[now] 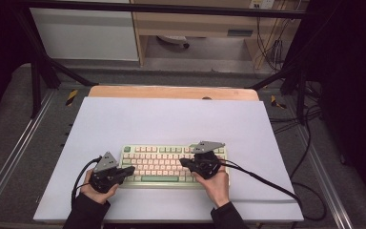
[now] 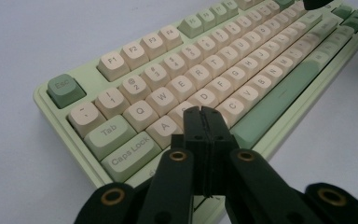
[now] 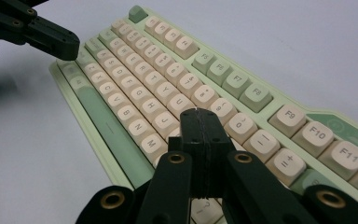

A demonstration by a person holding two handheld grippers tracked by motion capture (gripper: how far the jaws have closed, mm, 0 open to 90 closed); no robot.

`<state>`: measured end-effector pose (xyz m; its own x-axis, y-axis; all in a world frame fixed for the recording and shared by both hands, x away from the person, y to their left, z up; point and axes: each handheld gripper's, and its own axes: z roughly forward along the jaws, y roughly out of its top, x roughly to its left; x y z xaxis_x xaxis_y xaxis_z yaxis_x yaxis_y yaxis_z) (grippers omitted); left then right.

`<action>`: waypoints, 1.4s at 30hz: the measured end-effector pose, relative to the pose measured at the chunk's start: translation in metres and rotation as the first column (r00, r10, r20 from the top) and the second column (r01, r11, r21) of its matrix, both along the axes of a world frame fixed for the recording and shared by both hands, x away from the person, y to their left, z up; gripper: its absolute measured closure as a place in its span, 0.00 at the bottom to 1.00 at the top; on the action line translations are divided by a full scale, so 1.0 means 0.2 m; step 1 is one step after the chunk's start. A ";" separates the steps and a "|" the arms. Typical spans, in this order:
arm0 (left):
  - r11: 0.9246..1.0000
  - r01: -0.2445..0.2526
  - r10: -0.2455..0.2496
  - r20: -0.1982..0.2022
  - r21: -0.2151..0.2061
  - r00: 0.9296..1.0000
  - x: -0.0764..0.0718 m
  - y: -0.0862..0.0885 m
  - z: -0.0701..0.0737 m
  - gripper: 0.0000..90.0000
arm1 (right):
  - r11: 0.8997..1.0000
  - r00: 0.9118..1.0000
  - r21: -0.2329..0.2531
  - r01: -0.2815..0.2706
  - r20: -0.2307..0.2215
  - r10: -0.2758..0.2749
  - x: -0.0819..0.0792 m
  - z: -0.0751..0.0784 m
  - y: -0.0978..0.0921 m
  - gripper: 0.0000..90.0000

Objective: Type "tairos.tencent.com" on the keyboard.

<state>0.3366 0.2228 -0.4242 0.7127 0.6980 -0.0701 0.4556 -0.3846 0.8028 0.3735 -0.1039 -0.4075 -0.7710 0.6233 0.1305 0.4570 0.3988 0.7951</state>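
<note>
A: Where is the keyboard (image 1: 174, 165) placed?

B: It is laid flat on the white sheet (image 1: 167, 119) covering the bench, toward six o'clock of that sheet. Its left end is overlapped by the left claw (image 1: 128, 170), its right end by the right claw (image 1: 185, 162).

A: How are the claws set?

B: Both are clenched with nothing gripped. In the left gripper view the left claw (image 2: 201, 111) is seen pressed shut over the home row, just past the A key (image 2: 164, 126); the key beneath the tips is hidden. In the right gripper view the right claw (image 3: 196, 113) is shut over the keys near J (image 3: 164, 122).

A: Is a key being touched?

B: Possibly; contact cannot be made out. The keyboard's far corner is cut off at three o'clock in that view.
</note>
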 end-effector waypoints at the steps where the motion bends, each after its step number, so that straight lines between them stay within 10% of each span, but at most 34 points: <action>1: 1.000 0.001 -0.001 0.000 0.000 1.000 0.00 0.00 0.00 1.00 | 1.000 1.000 -0.002 -0.001 0.001 0.001 0.00 0.00 0.01 1.00; 42: 1.000 -0.003 0.003 0.000 -0.003 1.000 0.00 0.01 0.00 1.00 | 0.996 0.999 -0.081 0.026 -0.033 -0.029 0.10 -0.11 0.10 1.00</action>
